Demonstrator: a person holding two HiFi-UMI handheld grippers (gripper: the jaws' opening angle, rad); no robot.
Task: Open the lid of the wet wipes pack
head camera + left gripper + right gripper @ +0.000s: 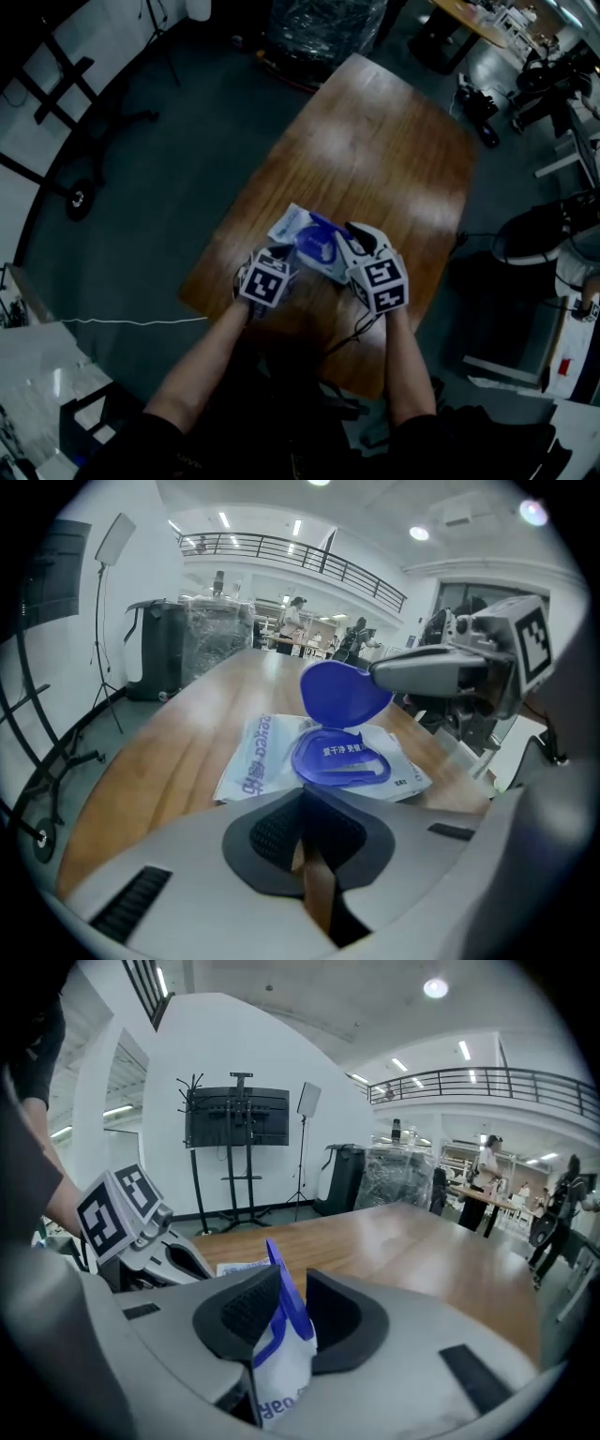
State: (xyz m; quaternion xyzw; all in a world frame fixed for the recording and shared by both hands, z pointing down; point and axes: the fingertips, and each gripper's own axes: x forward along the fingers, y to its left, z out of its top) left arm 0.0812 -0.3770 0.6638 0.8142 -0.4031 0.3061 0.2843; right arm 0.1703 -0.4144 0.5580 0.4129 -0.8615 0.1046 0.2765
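- On the bench [375, 141], near its front edge, the pack of wipes [255, 757] lies flat with its blue lid [345, 694] standing up.
- The right gripper [286, 1299] has its fingers pinched on the lid's edge.
- The left gripper [302, 822] has its fingers closed and empty, just short of the pack.
- Opening looks nearly done; the next move is to fold the lid fully back, then let go.

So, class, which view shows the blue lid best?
The left gripper view: the blue lid stands raised, face-on, pinched by the right hand-held gripper. The head view shows it small and dark; the right gripper view shows it edge-on between the jaws.
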